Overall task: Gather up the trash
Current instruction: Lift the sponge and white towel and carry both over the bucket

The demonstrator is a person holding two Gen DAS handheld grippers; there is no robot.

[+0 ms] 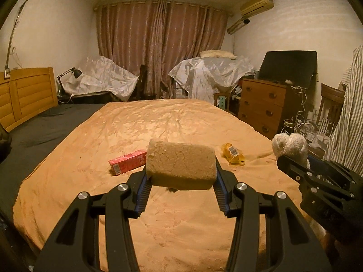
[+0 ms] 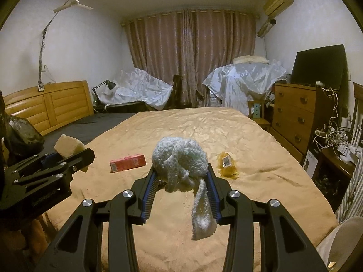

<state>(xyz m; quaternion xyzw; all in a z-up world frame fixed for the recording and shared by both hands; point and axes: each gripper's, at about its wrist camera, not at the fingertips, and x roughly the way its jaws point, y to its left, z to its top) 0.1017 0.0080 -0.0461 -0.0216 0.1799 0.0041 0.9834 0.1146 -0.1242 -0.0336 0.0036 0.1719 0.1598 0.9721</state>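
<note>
Carrying step — left gripper [image 1: 181, 176] pinching tan rectangular sponge [image 1: 180, 161], right gripper [image 2: 181, 179] pinching white fluffy rag [image 2: 179, 158]; next, I judge, a bin to drop them in.

A bedroom under dim warm light is shown: an orange-covered bed [image 1: 158, 122] with wooden headboard [image 1: 27, 95], closed pink curtains [image 1: 162, 45], a wooden dresser [image 1: 263, 106], a wall air conditioner [image 1: 257, 4], and plastic-draped furniture [image 2: 245, 79].
</note>
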